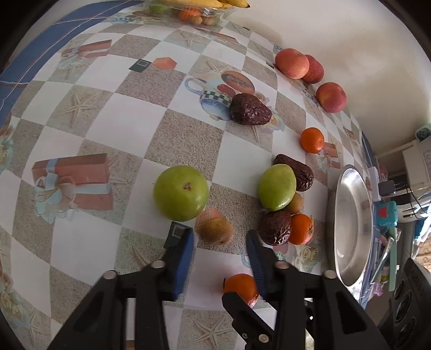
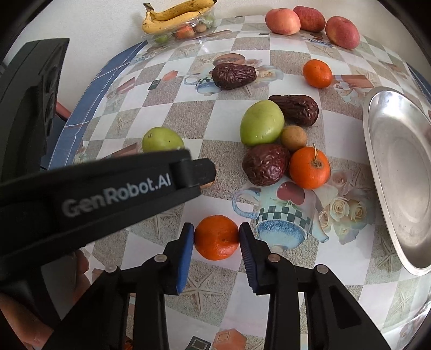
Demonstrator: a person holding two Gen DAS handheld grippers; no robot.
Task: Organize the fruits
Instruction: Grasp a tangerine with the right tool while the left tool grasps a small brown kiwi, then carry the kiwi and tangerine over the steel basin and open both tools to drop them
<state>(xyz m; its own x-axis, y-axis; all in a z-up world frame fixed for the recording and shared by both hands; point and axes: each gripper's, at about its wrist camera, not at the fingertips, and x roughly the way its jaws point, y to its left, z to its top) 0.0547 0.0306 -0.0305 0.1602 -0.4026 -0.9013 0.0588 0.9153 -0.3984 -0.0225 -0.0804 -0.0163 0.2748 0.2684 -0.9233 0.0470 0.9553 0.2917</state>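
My right gripper (image 2: 216, 228) is shut on a tangerine (image 2: 216, 237) that rests on the patterned tablecloth, with both blue pads against its sides. My left gripper (image 1: 221, 242) stands open, and a small brown kiwi (image 1: 215, 230) lies just ahead between its fingertips. A green apple (image 1: 180, 192) lies just beyond the left finger. To the right is a cluster: another green apple (image 1: 276, 187), two wrinkled dark dates (image 1: 274, 227), a tangerine (image 1: 300, 228) and a kiwi (image 2: 293, 138). In the right wrist view the left gripper's black body (image 2: 107, 199) crosses in from the left.
A steel plate (image 2: 398, 167) lies at the table's right edge. Farther back are one date (image 2: 233, 75), one tangerine (image 2: 317, 73) and three red apples (image 2: 282, 21). A clear plastic tray with bananas (image 2: 175, 16) stands at the far edge by the wall.
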